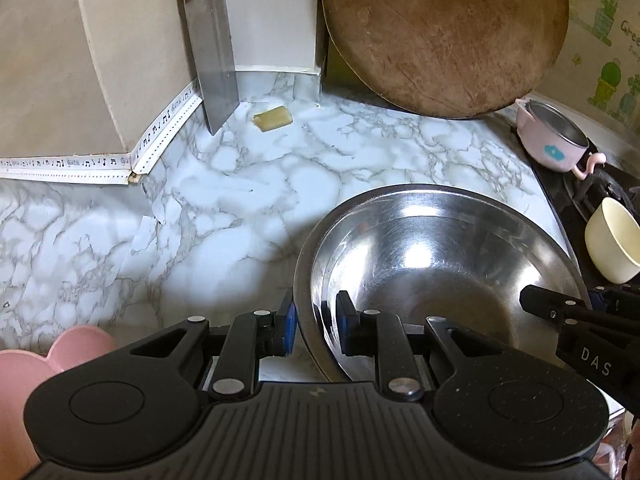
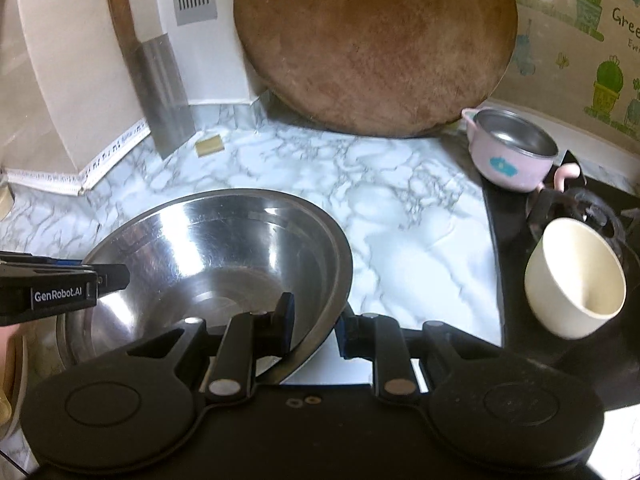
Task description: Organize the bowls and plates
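The steel bowl sits over the marble bench, wide and shallow, and both tools have it by the rim on opposite sides. The left tool pinches the near-left edge with one blue pad outside the wall and one inside; the right tool does the same on the other side, its jaws pressed onto the thin metal. Whether the base rests on the bench or is lifted clear I cannot tell. It looks light and stiff, not fragile — but the polished wall is slippery, so a rim pinch could let it swivel or slide, and two opposed grips near the rolled lip seem the sound place to hold. Beyond it, a pink pot with a steel liner stands at the edge of the black stove, a cream cup is tipped on the burner, a round wooden board leans on the wall, and a cleaver stands in the corner.
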Motion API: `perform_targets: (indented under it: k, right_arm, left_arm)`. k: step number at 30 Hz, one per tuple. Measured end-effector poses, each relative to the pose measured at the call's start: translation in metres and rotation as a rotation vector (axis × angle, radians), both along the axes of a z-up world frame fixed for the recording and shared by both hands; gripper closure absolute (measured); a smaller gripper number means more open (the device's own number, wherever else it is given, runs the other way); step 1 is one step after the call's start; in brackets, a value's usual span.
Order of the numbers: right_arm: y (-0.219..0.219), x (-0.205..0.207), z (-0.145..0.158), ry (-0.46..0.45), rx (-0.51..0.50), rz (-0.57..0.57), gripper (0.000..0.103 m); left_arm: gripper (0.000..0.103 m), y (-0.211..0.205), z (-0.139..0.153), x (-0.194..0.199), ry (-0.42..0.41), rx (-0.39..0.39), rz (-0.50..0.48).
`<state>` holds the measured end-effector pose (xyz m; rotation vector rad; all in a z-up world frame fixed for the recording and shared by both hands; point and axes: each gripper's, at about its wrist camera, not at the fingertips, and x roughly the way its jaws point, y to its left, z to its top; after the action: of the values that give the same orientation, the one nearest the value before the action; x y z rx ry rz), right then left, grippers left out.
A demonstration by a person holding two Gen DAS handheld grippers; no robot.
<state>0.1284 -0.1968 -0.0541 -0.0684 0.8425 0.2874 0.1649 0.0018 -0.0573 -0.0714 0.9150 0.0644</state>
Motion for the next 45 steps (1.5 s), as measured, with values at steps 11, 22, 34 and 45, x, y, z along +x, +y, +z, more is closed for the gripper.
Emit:
perform_targets:
  k: [11, 22, 34, 45]
  right_arm:
    - [0.000, -0.012, -0.024, 0.012, -0.019, -0.006, 0.081]
    - [-0.001, -0.019, -0.037, 0.056, -0.011, -0.011, 0.081]
    - [-0.006, -0.021, -0.036, 0.068, -0.011, -0.032, 0.080]
    - [-0.018, -0.033, -0.020, 0.035, -0.001, -0.048, 0.073]
  left_arm:
    - [0.084, -0.004, -0.020, -0.009, 0.007, 0.014, -0.018]
    - [0.084, -0.003, -0.032, -0.015, 0.042, 0.010, -0.018]
    - [0.083, -0.001, -0.031, -0.019, 0.038, 0.001, -0.020]
    - [0.083, 0.009, -0.017, -0.027, 0.034, -0.012, -0.037]
